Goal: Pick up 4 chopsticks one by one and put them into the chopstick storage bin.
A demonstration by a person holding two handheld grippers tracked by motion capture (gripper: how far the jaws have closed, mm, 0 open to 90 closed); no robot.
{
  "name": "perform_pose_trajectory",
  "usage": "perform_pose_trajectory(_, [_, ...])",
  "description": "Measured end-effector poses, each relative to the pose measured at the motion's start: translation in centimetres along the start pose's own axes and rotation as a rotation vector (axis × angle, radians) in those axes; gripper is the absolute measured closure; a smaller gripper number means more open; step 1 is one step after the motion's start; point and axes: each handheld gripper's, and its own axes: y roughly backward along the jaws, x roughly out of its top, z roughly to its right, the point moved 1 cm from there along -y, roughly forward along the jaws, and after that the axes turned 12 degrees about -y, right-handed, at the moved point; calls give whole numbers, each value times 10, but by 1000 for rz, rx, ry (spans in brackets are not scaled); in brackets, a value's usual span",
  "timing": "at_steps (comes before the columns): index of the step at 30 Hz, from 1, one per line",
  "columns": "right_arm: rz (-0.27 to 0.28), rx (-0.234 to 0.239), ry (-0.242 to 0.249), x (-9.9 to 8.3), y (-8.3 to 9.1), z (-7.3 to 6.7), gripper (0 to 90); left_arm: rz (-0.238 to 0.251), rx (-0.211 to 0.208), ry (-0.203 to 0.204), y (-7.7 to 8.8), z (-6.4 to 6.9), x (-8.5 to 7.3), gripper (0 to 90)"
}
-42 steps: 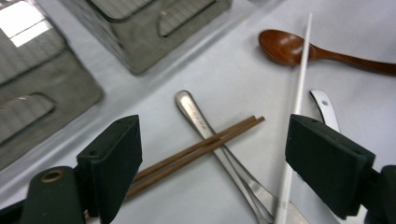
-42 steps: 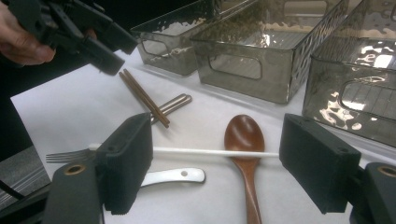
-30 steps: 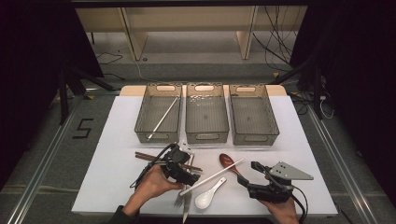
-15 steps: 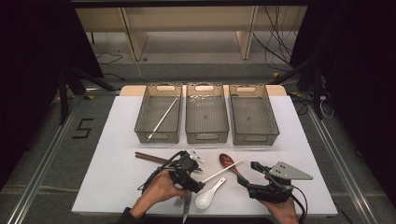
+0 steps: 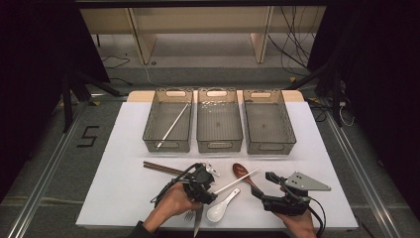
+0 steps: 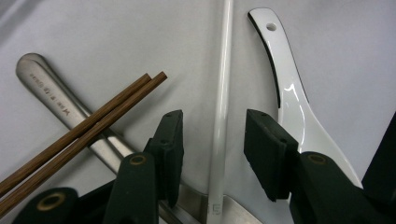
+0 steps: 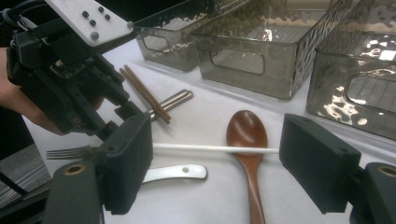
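A white chopstick (image 5: 237, 181) lies slantwise on the white table, its far end across a brown wooden spoon (image 5: 241, 171). My left gripper (image 5: 202, 182) is open, low over the chopstick's near end. In the left gripper view the chopstick (image 6: 223, 93) runs between the two parted pads of the gripper (image 6: 215, 123), untouched. A white ceramic spoon (image 6: 289, 98) lies just right of it, brown chopsticks (image 6: 84, 130) to the left over a metal handle (image 6: 46, 88). My right gripper (image 5: 271, 191) rests open near the front edge, with the chopstick (image 7: 210, 149) and brown spoon (image 7: 246, 130) ahead of its pads (image 7: 130, 154).
Three grey see-through bins stand in a row at the back: the left bin (image 5: 148, 134) holds one white chopstick (image 5: 173, 124); the middle bin (image 5: 219, 146) and right bin (image 5: 270, 147) look bare. A fork (image 7: 70, 152) and knife (image 5: 197, 225) lie by the left hand.
My left gripper has slid a little to the right, onto the near end of the white chopstick. The right gripper has stayed put.
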Motion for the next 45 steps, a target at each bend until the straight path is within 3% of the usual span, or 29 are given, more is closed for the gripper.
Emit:
perform_pose_trajectory(13, [-1, 4, 1, 0, 0, 0, 267, -28, 0, -51, -6, 4, 3, 690])
perform_pose_trajectory(20, [0, 3, 2, 0, 1, 0, 267, -44, 27, -78, -9, 6, 3, 758])
perform_pose_trajectory(28, [-2, 0, 3, 0, 1, 0, 267, -42, 12, -90, -9, 6, 3, 824])
perform_pose_trajectory(34, [-1, -1, 3, 0, 1, 0, 267, -32, 21, -107, -7, 6, 3, 834])
perform_pose_trajectory(45, [3, -2, 3, 0, 2, 0, 267, 33, 27, -110, 9, 4, 5, 836])
